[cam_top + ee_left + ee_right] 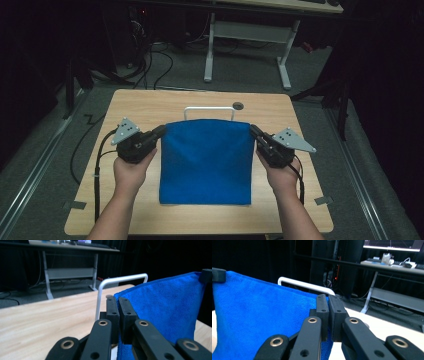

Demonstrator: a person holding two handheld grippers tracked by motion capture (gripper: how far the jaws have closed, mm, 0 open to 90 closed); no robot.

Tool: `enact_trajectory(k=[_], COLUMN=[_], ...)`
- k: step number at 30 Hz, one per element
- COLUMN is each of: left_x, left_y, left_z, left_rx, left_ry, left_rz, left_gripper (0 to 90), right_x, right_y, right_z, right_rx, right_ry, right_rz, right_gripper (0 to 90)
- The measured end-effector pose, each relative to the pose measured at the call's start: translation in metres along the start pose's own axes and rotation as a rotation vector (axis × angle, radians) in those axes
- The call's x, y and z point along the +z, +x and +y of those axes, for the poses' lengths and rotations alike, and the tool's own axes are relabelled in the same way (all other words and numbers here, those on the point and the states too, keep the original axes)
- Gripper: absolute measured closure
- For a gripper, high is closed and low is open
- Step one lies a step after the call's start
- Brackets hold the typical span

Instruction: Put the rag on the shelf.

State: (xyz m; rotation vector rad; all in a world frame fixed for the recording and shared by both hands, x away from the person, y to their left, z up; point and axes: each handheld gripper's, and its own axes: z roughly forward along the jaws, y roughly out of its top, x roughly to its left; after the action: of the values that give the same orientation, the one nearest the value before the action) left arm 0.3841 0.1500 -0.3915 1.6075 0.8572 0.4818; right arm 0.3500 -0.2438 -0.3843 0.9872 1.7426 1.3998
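Now I hold blue towel (205,162) taut by top corners, left gripper (161,131) and right gripper (254,130) clamped shut on it; thin pinch could slip, dropping towel short of white rack (209,109).

Left tongs (118,301) rise from bottom centre, jaws pressed together on the near top corner of the blue cloth (165,307), which hangs taut across the right half of the frame. Other tongs (205,275) pinch its far corner at the right edge. White metal rail (117,280) stands just behind the cloth, centre frame, on the wooden desk (42,320); second desk (72,247) across the upper left background.
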Motion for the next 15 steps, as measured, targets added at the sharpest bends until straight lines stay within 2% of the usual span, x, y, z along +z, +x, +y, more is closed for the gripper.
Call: enact_trajectory(k=[8,15], left_x=[-0.001,0.001], left_y=[-0.001,-0.001], left_z=[0.023,0.041], left_rx=[0.015,0.036], left_ry=[-0.044,-0.057], left_rz=[0.006,0.010], left_gripper=[87.8,87.9], right_x=[-0.001,-0.005], right_y=[-0.005,-0.009], right_z=[0.021,0.039], right_rx=[-0.006,-0.013], right_ry=[-0.030,-0.068], right_rz=[-0.002,-0.005], right_gripper=[88.2,88.3])
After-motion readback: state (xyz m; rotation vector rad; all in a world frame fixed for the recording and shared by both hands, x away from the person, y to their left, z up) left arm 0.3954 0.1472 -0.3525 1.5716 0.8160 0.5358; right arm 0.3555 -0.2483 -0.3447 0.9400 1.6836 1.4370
